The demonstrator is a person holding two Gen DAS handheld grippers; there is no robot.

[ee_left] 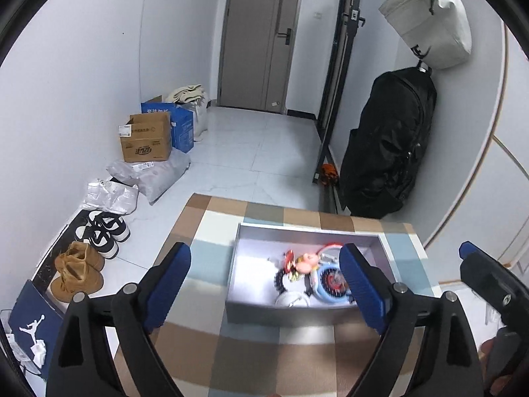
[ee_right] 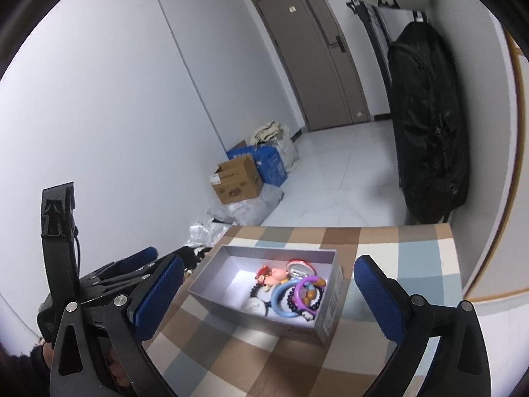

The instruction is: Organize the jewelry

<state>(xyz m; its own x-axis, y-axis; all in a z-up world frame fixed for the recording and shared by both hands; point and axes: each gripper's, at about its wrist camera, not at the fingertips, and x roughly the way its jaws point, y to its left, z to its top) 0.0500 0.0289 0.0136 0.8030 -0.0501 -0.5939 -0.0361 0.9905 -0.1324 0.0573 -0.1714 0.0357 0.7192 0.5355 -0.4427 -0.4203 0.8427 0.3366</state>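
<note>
A grey open box (ee_left: 251, 314) (ee_right: 218, 297) stands on the checked tablecloth (ee_left: 211, 225) (ee_right: 413, 254). Inside it lies a heap of jewelry (ee_left: 307, 271) (ee_right: 287, 287): a blue ring, a purple ring, dark bead bracelets, a white round piece, red and pink charms. My left gripper (ee_left: 264, 261) hovers in front of the box, open, with nothing between its blue pads. My right gripper (ee_right: 267, 271) also stands open and empty, its fingers spread either side of the box in its own view. The right gripper's tip (ee_left: 469, 251) shows at the right edge of the left wrist view.
Beyond the table's far edge lies a white tiled floor. Along the left wall stand a cardboard box (ee_left: 145, 139), a blue bag (ee_left: 182, 125), grey parcels and shoes (ee_left: 79, 271). A black backpack (ee_left: 390, 145) hangs on the right wall under a white bag (ee_left: 429, 20).
</note>
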